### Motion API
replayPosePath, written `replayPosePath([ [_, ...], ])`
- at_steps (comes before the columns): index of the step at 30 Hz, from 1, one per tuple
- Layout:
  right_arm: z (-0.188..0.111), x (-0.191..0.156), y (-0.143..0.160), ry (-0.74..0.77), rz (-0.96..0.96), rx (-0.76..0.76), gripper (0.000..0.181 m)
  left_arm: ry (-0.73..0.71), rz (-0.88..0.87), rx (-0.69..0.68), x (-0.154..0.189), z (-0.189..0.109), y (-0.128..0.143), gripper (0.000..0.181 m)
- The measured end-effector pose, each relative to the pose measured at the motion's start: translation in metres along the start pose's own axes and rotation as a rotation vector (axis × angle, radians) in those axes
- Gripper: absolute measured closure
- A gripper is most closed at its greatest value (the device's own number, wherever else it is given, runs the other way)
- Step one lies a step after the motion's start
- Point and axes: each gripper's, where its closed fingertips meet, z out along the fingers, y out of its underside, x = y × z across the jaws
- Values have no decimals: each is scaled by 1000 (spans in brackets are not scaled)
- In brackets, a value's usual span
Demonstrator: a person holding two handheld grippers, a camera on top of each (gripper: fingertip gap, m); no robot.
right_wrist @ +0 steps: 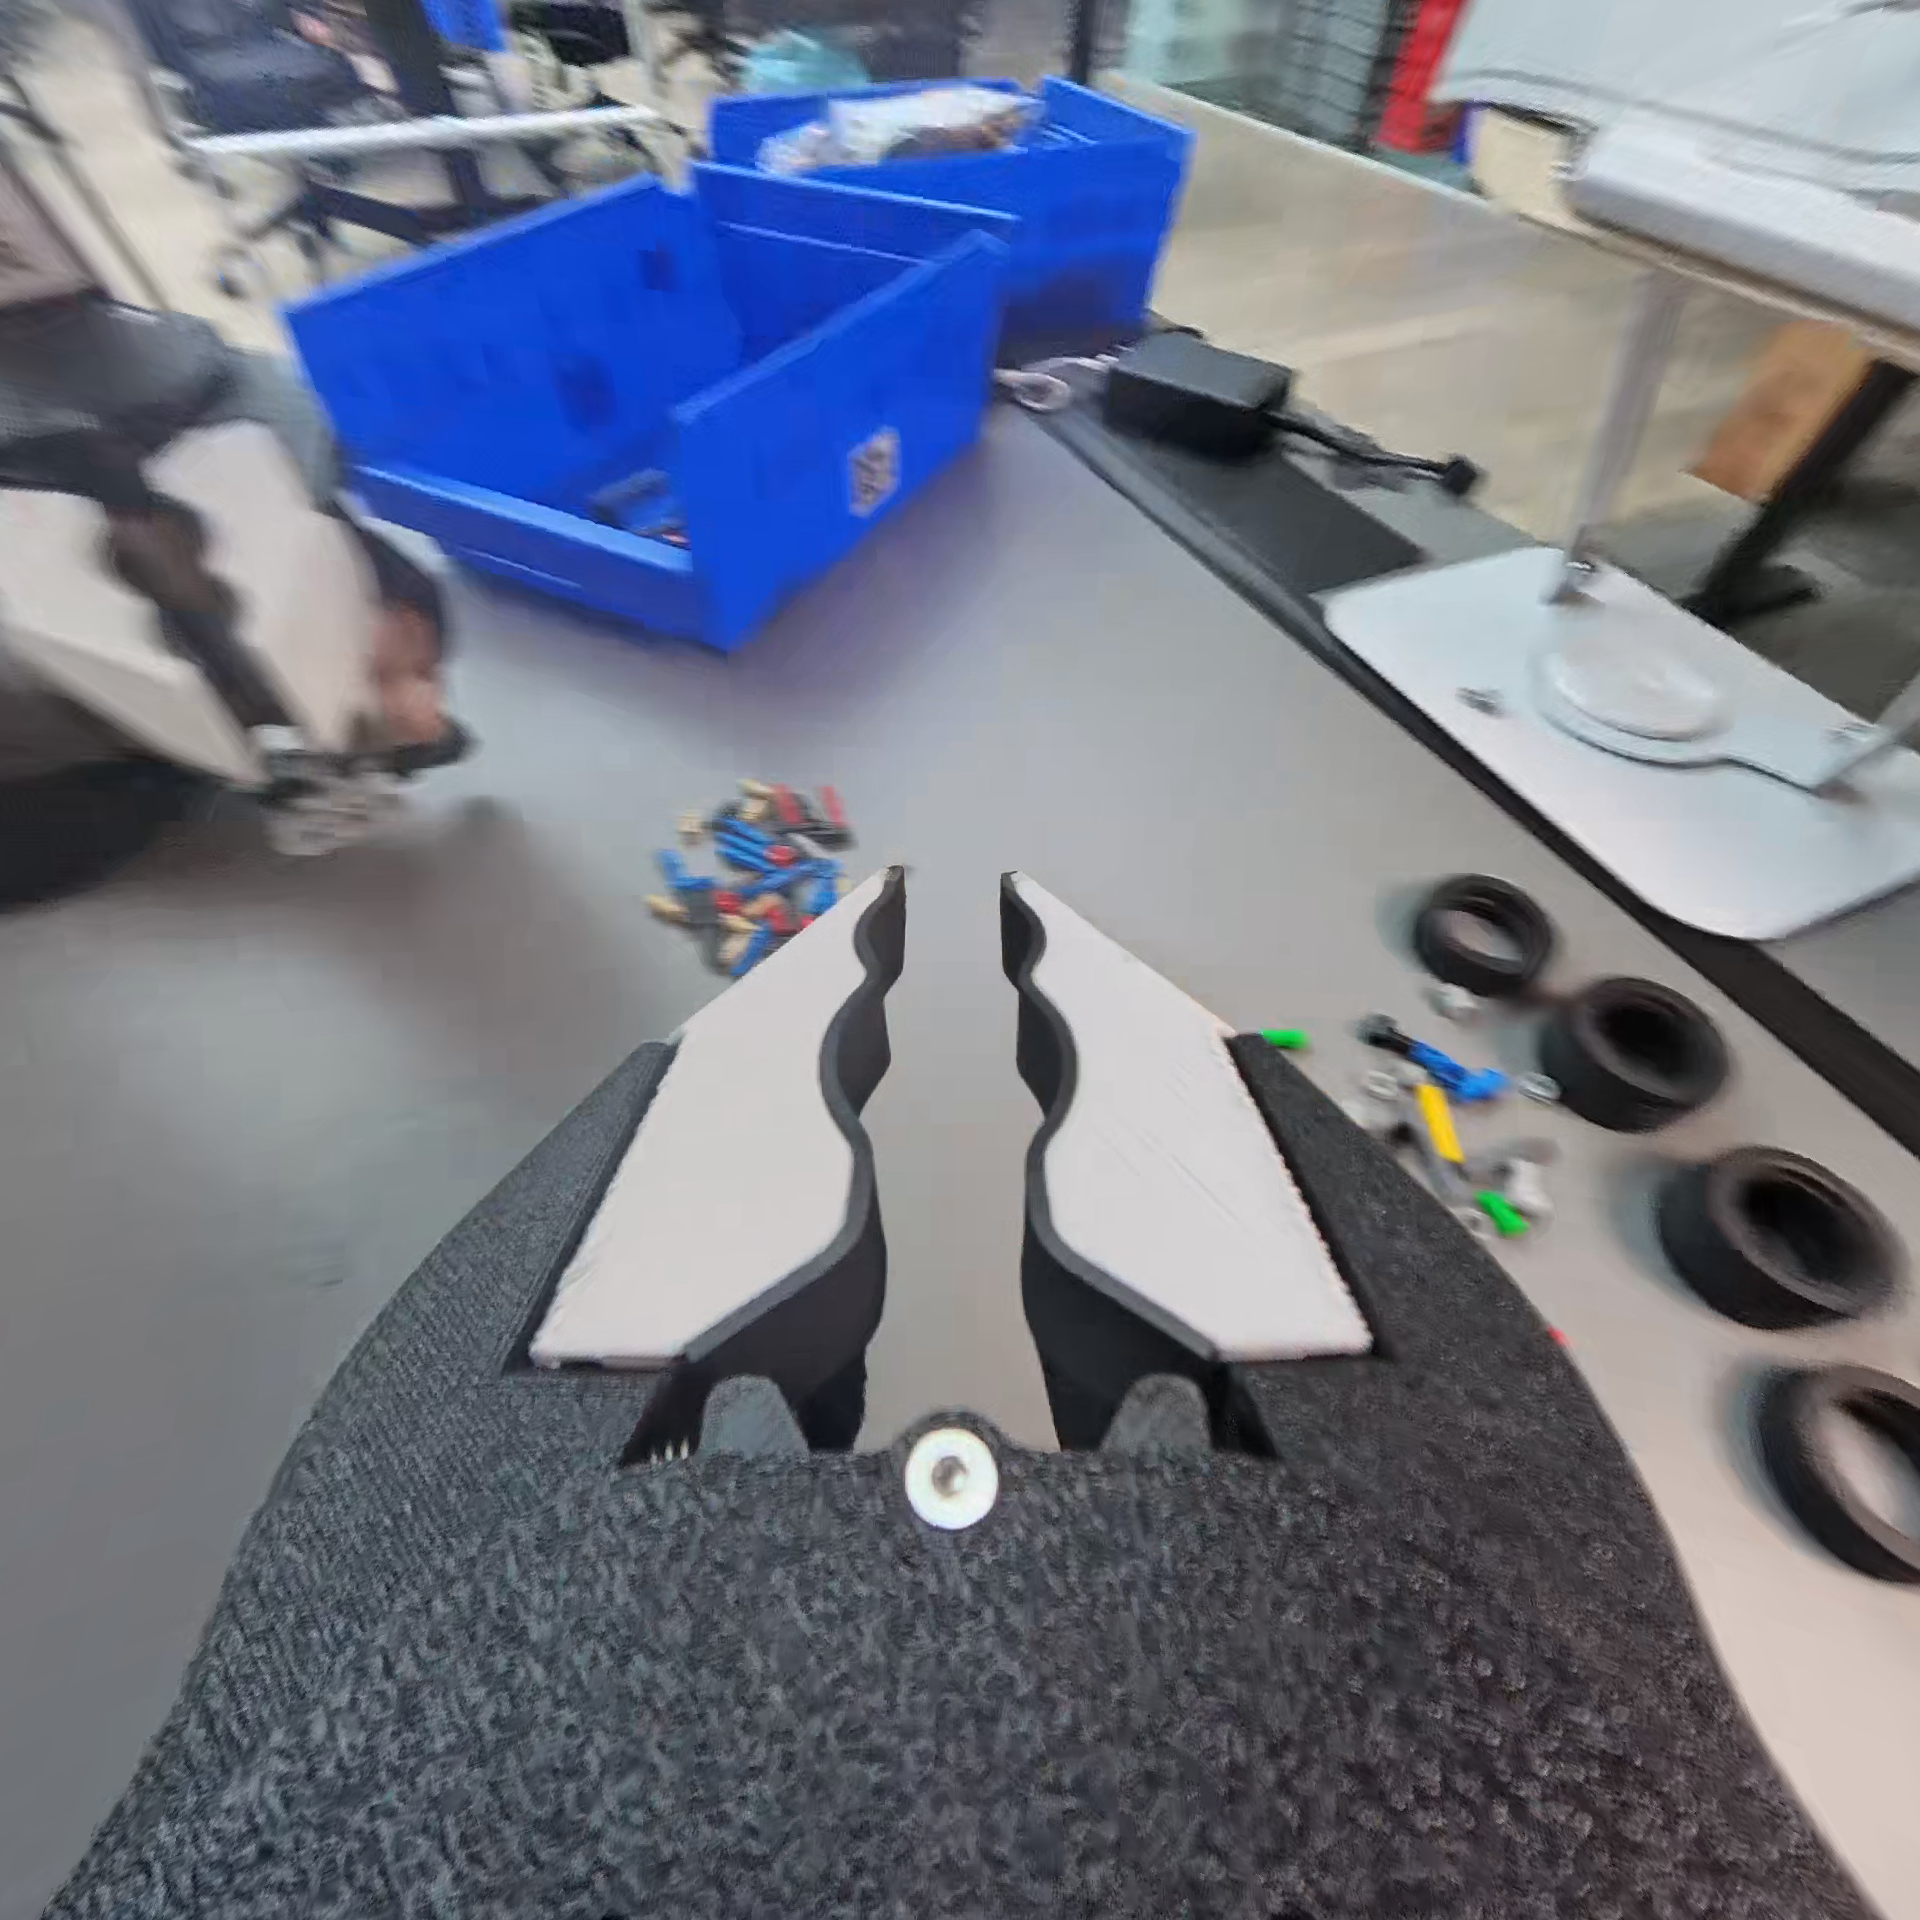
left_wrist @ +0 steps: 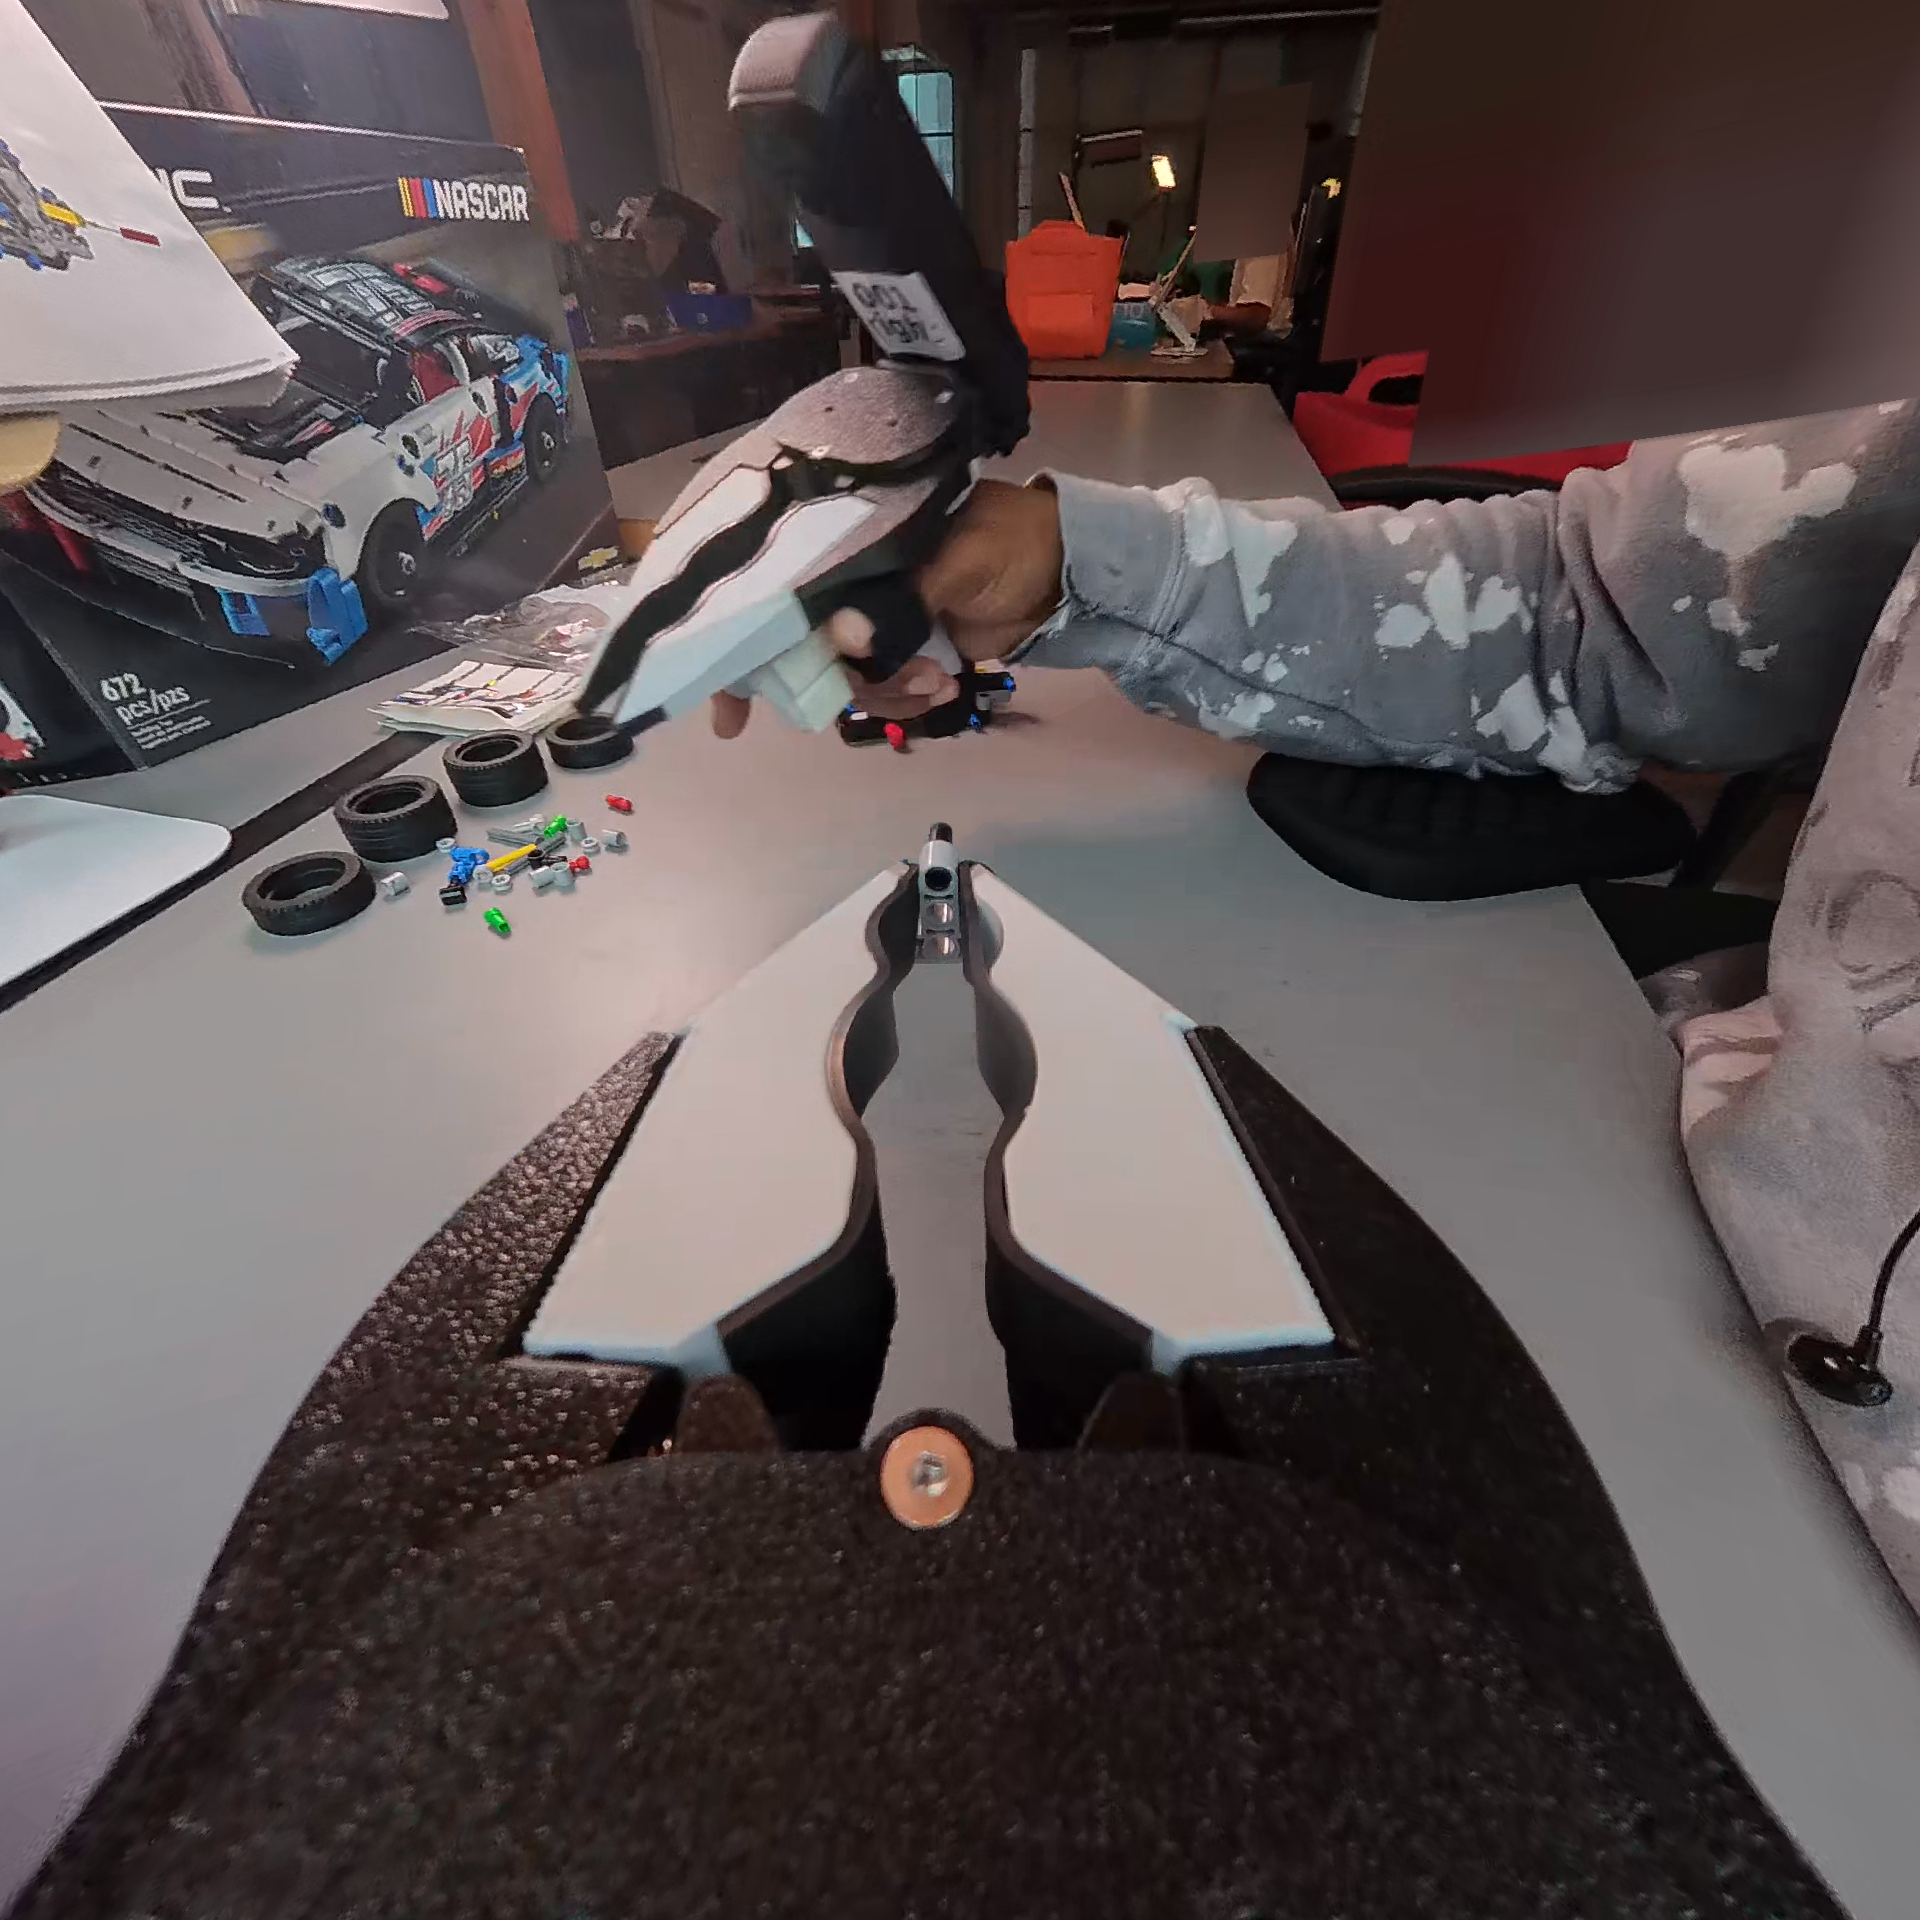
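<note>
Two hand-held grippers work over a grey table [left_wrist: 312, 1091] strewn with building-toy parts. Largest at the table's far side in the left wrist view is a boxed race-car building set [left_wrist: 312, 468], standing upright behind a folded sheet of stickers [left_wrist: 478, 694]. In the right wrist view, blue plastic bins [right_wrist: 727, 416] sit at the far end, and a flat metal stand base [right_wrist: 1662, 727] rests near the right edge. Four black rubber tyres [left_wrist: 395, 816] lie in a loose row, just beside a scatter of small coloured pins and connectors [left_wrist: 530, 852]. A second heap of blue, red and tan pins [right_wrist: 753, 883] lies just beyond the right gripper [right_wrist: 951, 888], whose fingers stand apart with nothing between them, above the table. The left gripper [left_wrist: 940, 904] is closed on a small grey beam with holes [left_wrist: 938, 899], pinched at the fingertips, with a black pin [left_wrist: 940, 831] sticking out of its far end.
</note>
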Motion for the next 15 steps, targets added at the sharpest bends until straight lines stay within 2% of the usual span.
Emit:
replayPosePath([
  [3,-9,-72,-14,-185,-8,76,164,-27,71,-5,3,1,-3,174],
  [6,-10,-114,-11,-257,-1,120,171,-43,118,-15,6,5,-3,174],
  [10,-13,-129,-15,-339,44,223,172,-16,156,-30,15,10,-1,174],
  [15,-17,-141,-12,-430,-3,207,174,36,163,-16,27,10,-3,174],
])
